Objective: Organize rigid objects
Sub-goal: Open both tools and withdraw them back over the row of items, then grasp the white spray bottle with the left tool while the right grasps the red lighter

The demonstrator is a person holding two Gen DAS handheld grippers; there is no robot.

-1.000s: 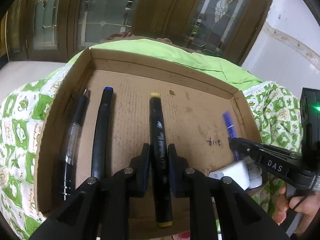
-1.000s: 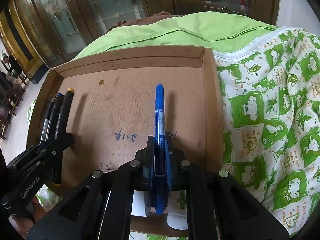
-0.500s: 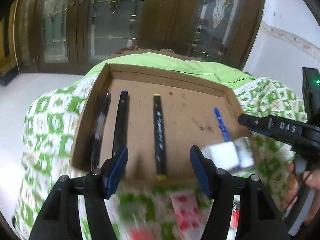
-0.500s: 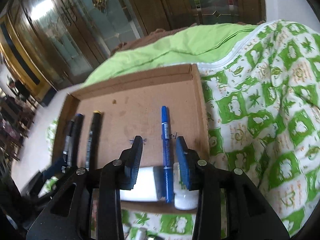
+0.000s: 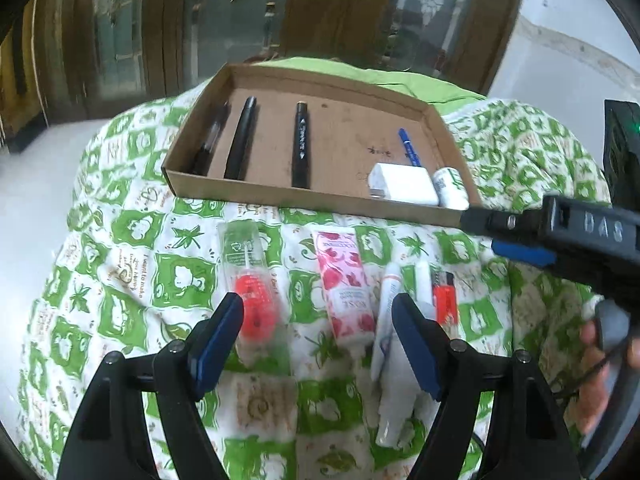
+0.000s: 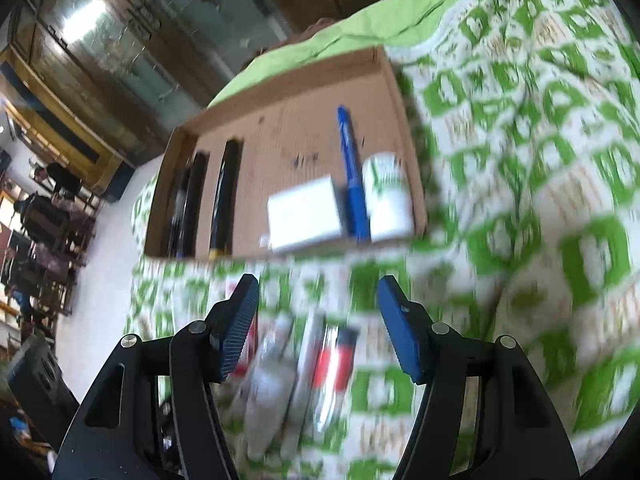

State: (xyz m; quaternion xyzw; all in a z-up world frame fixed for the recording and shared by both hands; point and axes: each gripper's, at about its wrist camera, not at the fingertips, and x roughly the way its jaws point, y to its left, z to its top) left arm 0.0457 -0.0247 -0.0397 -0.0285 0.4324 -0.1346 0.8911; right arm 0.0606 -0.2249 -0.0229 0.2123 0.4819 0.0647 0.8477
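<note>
A shallow cardboard tray [image 5: 256, 194] [image 6: 280, 76] lies on a green-patterned cloth. In it lie a clear-barrel pen [image 5: 210, 140], a black marker [image 5: 241, 138], a black yellow-tipped marker [image 5: 302, 146] [image 6: 224, 196], a blue pen [image 5: 409, 147] [image 6: 352, 172], a white charger block [image 5: 402, 182] [image 6: 304, 214] and a small white jar [image 5: 452, 190] [image 6: 388, 196]. My left gripper [image 5: 318, 344] is open and empty over the cloth in front of the tray. My right gripper [image 6: 318, 330] is open and empty, also in front of the tray; it shows at the right of the left wrist view [image 5: 560, 236].
On the cloth before the tray lie a clear bottle with a red cap [image 5: 250, 276], a pink floral tube [image 5: 344, 284], a white tube [image 5: 390, 320] and a red lighter [image 5: 444, 300] [image 6: 334, 364]. Dark wooden glass-door cabinets stand behind.
Both grippers have let go of their pens, opened wide and drawn back from the tray. The yellow-tipped marker and the blue pen now lie in the tray.
</note>
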